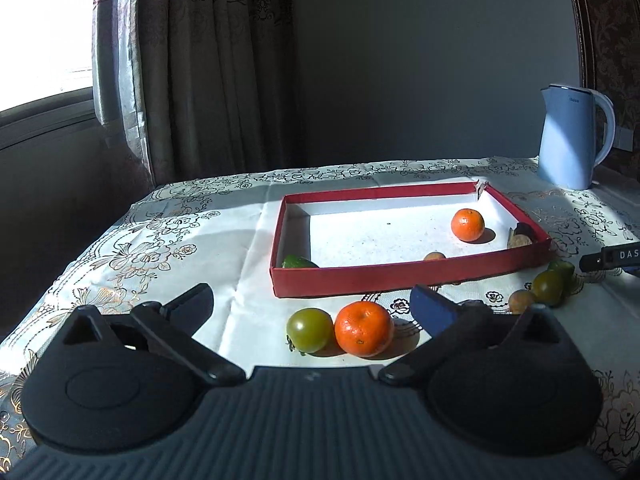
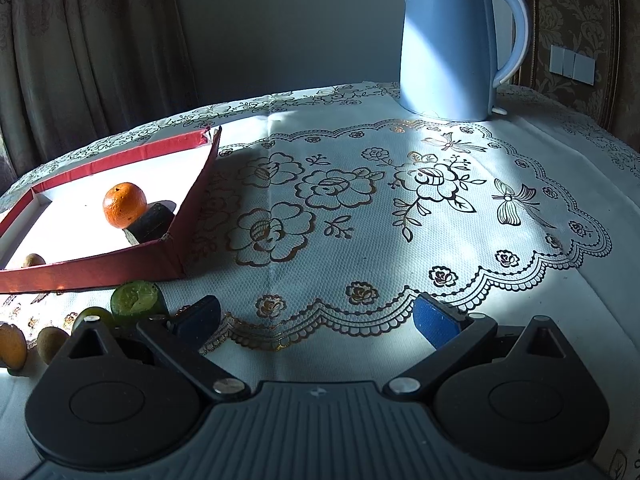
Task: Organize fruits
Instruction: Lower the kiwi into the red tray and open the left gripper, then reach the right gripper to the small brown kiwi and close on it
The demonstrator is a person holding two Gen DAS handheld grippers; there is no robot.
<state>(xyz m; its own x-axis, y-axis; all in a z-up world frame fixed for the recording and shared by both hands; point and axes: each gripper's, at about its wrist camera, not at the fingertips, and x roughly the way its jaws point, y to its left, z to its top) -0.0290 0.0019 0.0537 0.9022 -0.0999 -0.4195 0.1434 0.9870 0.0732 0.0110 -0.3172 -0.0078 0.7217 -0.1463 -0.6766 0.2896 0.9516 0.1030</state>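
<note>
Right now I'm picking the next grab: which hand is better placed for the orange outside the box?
Left. Its open jaws face the orange; the right gripper faces bare tablecloth.

The blue kettle [image 2: 448, 44] carries the brand "Midea" near its top rim, ahead of the right gripper and a little to its right. In the left wrist view the same kettle [image 1: 568, 136] stands far ahead to the right, and its small print near the rim is too tiny to read. At the right edge of that view, a black part [image 1: 612, 258] shows the white letters "DAS", cut off by the frame.
</note>
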